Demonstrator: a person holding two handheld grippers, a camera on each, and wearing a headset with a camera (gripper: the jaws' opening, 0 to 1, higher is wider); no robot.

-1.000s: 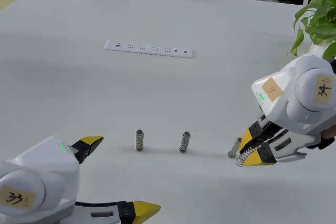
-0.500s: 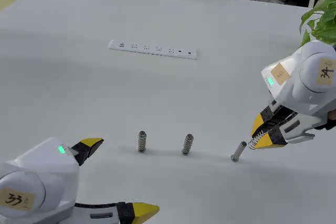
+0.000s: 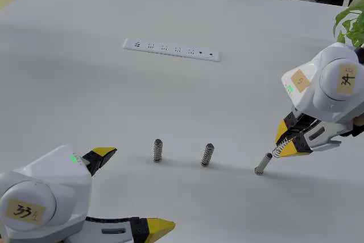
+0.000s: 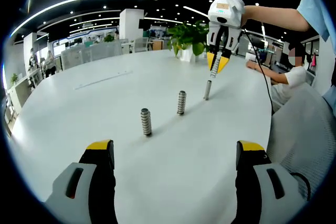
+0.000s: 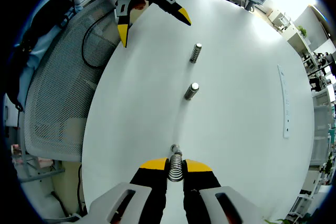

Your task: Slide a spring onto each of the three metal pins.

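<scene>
Three pins in row across worktop [image 3: 170,95], nearer near edge than far: left pin [image 3: 157,150], middle pin [image 3: 207,155], right pin [image 3: 263,164]. First spring [image 4: 145,121] on left pin, second spring [image 4: 181,102] on middle pin. Third spring [image 3: 278,151] between jaws of right gripper [image 3: 286,143], just beside right pin's top; contact unclear. Power strip [image 3: 171,50] behind row, toward far edge. Plant [image 3: 354,24] at far right corner. Left gripper [image 3: 136,189] at near left corner.

Bottom edge crops the left hand-held gripper [image 3: 133,189].
</scene>
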